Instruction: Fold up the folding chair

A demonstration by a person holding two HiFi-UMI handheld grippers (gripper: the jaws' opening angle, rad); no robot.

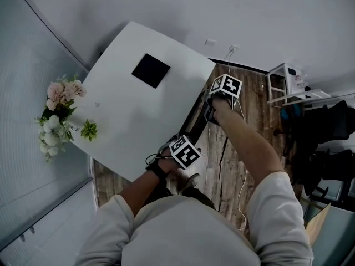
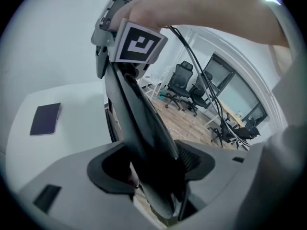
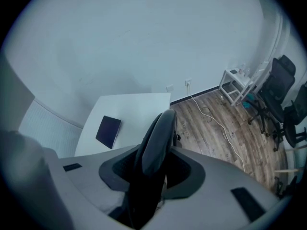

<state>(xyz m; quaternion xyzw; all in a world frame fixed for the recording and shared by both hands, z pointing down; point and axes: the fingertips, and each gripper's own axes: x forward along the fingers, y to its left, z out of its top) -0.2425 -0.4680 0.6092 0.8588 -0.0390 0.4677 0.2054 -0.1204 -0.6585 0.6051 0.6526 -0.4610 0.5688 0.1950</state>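
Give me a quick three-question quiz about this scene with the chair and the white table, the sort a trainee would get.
1. True or false: the black tablet leans against the flowers.
2. What stands between the jaws of the left gripper? A) a cable B) the folding chair C) a cup
3. Fill in: in the head view, the flowers sit at the ___ edge of the white table.
Key: 1 false, it lies flat on the table, apart from them; 2 B; 3 left.

Table (image 1: 119, 101) just beside chair (image 1: 195, 111) blocks that side; floor (image 1: 258, 101) opp. side free, cables (image 1: 221, 154) trailing.
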